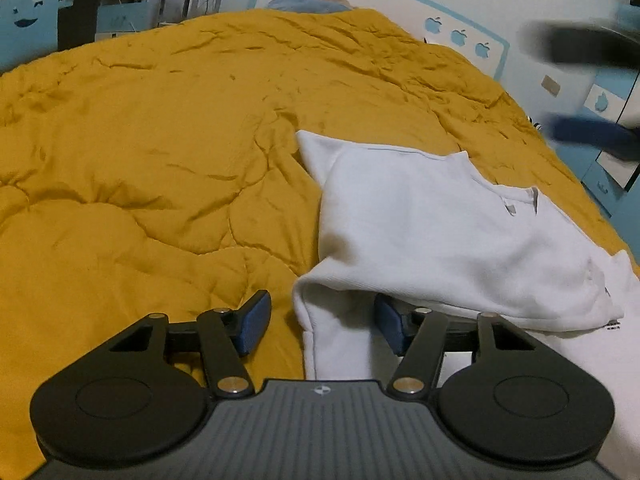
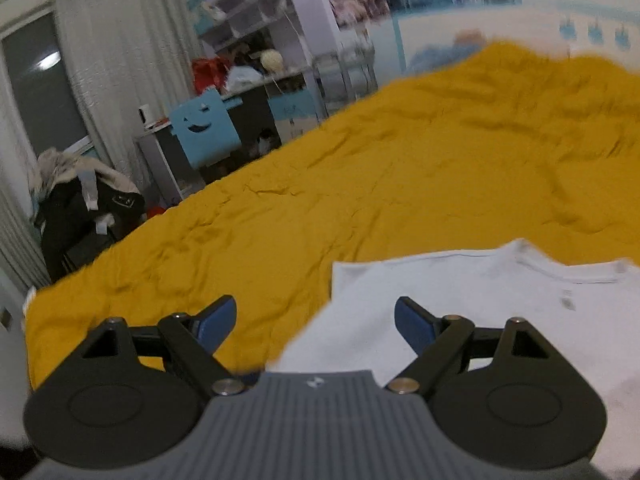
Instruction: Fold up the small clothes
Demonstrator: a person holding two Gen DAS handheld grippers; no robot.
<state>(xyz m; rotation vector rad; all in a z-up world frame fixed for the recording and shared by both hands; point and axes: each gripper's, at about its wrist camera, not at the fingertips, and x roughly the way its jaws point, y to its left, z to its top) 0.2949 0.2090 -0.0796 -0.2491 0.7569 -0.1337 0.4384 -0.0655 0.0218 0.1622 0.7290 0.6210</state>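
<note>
Lying on mustard quilt: white shirt | left claw apart | right claw apart | cluttered shelves

one white sweatshirt, one yellow quilt

The left wrist view sits low and close over the bed, looking forward along its fingers across the mustard quilt toward the headboard at top centre; a white sweatshirt fills the lower right. The right wrist view rides higher, tilted, facing the same way but turned toward the room's cluttered desk at upper left. Both share the quilt, the sweatshirt and the blue smiley chair back.
</note>
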